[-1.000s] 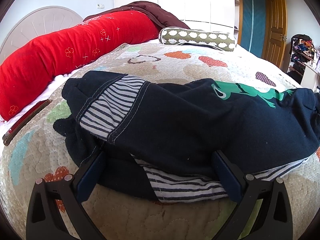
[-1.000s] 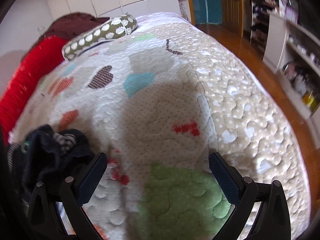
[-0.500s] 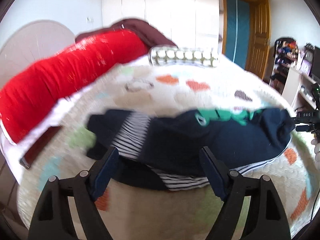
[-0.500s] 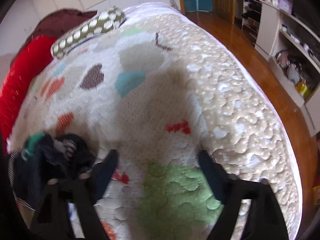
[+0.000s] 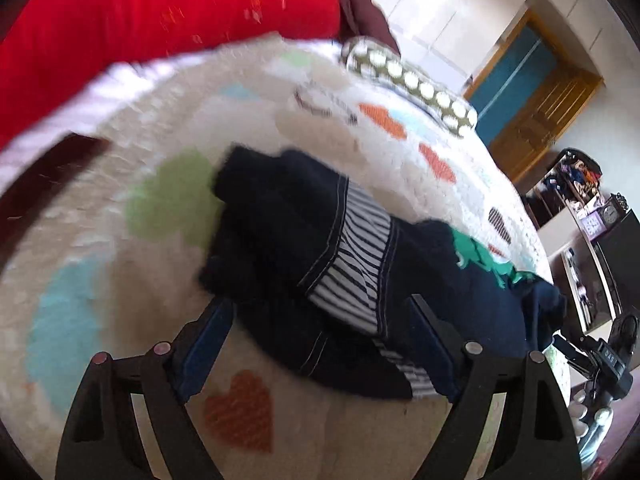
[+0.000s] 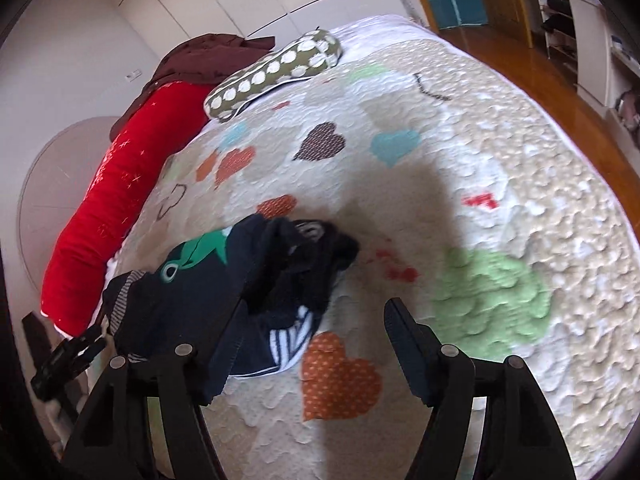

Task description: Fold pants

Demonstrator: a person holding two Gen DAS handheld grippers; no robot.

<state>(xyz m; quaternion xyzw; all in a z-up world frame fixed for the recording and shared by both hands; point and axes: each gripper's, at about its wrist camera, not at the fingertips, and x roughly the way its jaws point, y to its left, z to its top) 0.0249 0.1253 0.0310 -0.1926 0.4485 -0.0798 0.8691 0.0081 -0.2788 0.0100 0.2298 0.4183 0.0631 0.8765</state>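
Dark navy pants (image 5: 360,276) with striped lining and a green print lie in a long bundle on the quilted bed. They also show in the right wrist view (image 6: 224,296). My left gripper (image 5: 320,344) is open and empty, raised just before the bundle's near edge, toward its left end. My right gripper (image 6: 312,344) is open and empty, by the bundle's right end, its left finger (image 6: 224,348) in front of the cloth. The right gripper (image 5: 600,356) shows at the left wrist view's right edge.
A red bolster (image 6: 108,208) and a dotted green pillow (image 6: 276,68) lie at the bed's far side, with a maroon garment (image 6: 208,56) behind. The quilt (image 6: 480,200) spreads right of the pants. Shelves (image 5: 576,184) and wooden floor (image 6: 560,80) lie beyond the bed.
My left gripper has drawn back from the pants, lifted and tilted left. My right gripper has swung left, bringing the pants' right end between its fingers' line of sight.
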